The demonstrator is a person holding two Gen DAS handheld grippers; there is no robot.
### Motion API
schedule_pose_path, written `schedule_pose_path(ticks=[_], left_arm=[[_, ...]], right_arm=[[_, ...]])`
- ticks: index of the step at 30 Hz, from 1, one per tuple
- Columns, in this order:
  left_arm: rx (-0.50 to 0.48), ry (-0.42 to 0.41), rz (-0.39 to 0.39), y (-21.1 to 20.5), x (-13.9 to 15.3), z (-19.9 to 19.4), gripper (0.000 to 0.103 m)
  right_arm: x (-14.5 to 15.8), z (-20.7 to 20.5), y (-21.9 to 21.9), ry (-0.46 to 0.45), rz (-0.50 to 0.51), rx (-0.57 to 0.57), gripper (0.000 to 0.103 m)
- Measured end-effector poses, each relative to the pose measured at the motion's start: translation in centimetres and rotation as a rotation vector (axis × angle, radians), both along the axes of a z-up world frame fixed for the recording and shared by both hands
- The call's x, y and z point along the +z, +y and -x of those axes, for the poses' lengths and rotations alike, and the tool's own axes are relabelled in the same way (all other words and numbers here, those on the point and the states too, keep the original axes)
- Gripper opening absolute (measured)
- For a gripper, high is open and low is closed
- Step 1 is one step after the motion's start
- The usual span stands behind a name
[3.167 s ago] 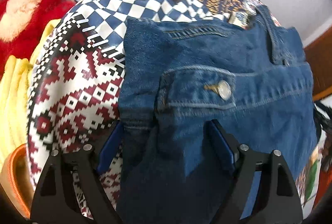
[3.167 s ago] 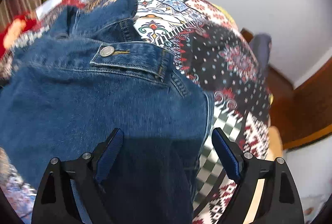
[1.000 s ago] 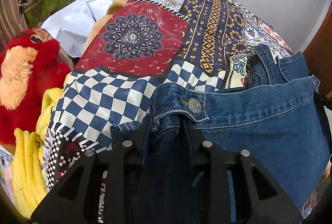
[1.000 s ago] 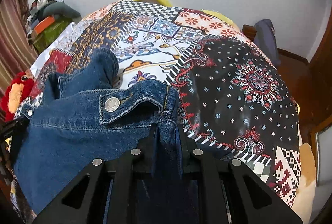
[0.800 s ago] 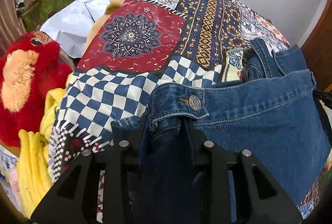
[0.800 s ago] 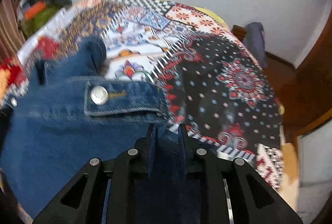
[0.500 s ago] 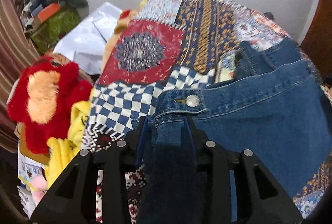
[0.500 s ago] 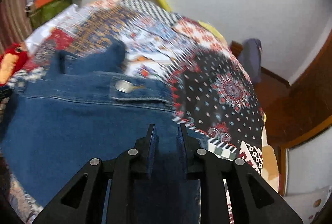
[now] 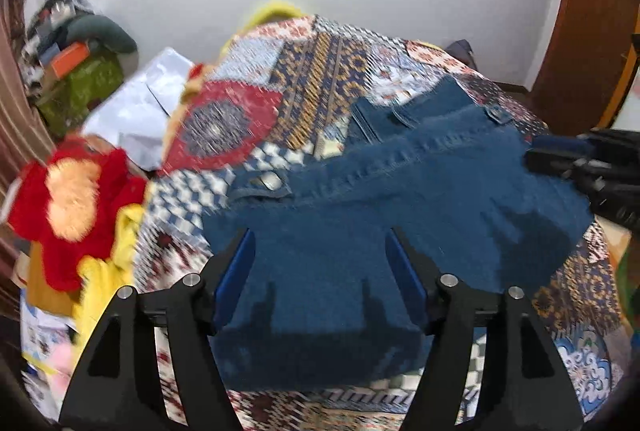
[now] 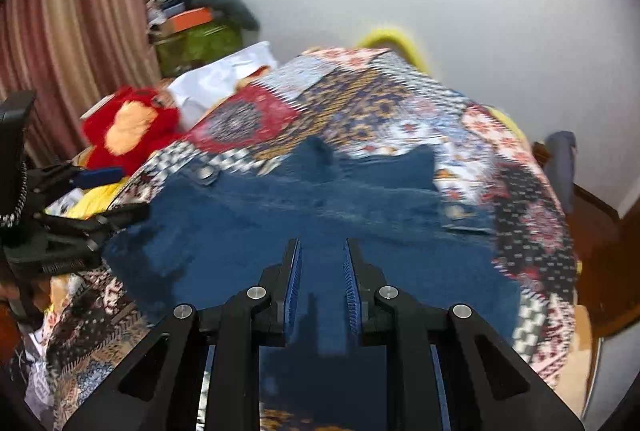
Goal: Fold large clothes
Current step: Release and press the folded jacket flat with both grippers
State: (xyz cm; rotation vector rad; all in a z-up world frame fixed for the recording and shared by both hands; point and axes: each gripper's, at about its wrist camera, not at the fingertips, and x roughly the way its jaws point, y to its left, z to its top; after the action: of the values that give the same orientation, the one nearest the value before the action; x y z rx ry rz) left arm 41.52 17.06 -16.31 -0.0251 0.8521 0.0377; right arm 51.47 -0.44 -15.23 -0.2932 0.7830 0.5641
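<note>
Left wrist view shows the left hand-held gripper [image 9: 320, 263] with its jaws opening and nothing between the pads, above the folded denim garment [image 9: 380, 223] lying flat on the patchwork bedspread [image 9: 312, 71]. Further right, the right hand-held gripper [image 10: 320, 271] stands narrow, nearly closed, with only a slim gap and no cloth visibly pinched. Judging by this, both should lift clear without snagging the fold, then press edges square.
</note>
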Motion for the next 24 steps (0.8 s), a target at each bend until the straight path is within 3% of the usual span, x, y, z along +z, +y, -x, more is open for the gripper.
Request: schedule_pose_path(ticks=[9, 11, 14, 16, 17, 18, 20, 21, 24], left_arm=[[0.037, 0.155, 0.079, 0.3, -7.2, -1.8, 0.067], [0.045, 0.158, 0.093, 0.5, -8.2, -1.9, 0.069], [0.068, 0.135, 0.096, 0.8, -8.9, -1.9, 0.080], [0.067, 0.136, 0.082, 0.8, -9.1, -2.1, 0.082], [0.068, 0.135, 0.079, 0.8, -9.1, -2.1, 0.082], [0.072, 0.135, 0.073, 0.7, -9.0, -2.1, 0.082], [0.078, 0.131, 0.054, 0.7, -8.9, -1.7, 0.082], [0.080, 0.130, 0.048, 0.8, -8.9, -1.5, 0.082], [0.106, 0.137, 0.028, 1.8, -8.9, -0.5, 0.082]], right_arm=[[-7.2, -1.1, 2.4, 0.101, 0.147, 0.011, 0.016], [-8.1, -1.7, 1.6, 0.118, 0.121, 0.025, 0.016], [-8.4, -2.2, 0.0, 0.146, 0.056, 0.039, 0.017], [-8.4, -2.6, -0.7, 0.170, 0.035, 0.023, 0.024], [-8.4, -2.6, -1.0, 0.167, 0.042, 0.007, 0.040], [-8.5, -2.7, -1.3, 0.146, 0.071, -0.030, 0.066], [-8.5, -2.6, -2.0, 0.075, 0.141, -0.098, 0.092], [-8.7, -2.5, -2.5, 0.037, 0.166, -0.114, 0.092], [-9.4, -2.6, -4.5, 0.058, 0.170, -0.112, 0.092]])
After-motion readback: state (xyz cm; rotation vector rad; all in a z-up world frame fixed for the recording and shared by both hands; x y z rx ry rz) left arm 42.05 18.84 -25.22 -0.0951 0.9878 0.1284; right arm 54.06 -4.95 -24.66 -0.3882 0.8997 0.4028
